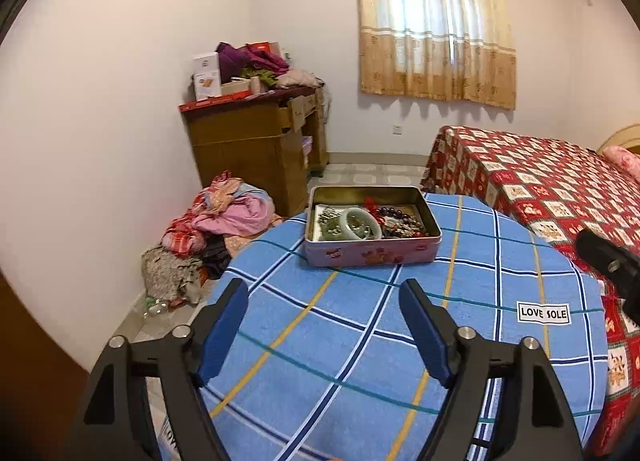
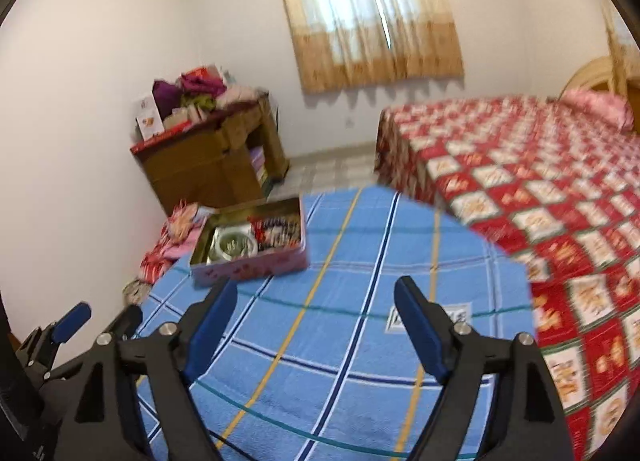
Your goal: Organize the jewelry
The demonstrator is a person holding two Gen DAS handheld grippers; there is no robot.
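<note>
A: Looking at both grippers, the left gripper (image 1: 324, 297) and right gripper (image 2: 316, 297) stand wide apart, nothing between the pads.

B: And the jewelry?

A: In the pink tin (image 1: 372, 251), at the far edge of the blue checked cloth (image 1: 360, 341). 1 pale bangle (image 1: 362, 223) looks stiff, slick, probably brittle; pinch across its rim. The beaded strands (image 1: 400, 223) are limp; lift mid-loop.

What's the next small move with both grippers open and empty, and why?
Probably bring the left gripper forward toward the pink rectangular tin: it sits open across the blue plaid cloth, bangle and beads already inside, and the tin lies nearer it than the right gripper.
</note>
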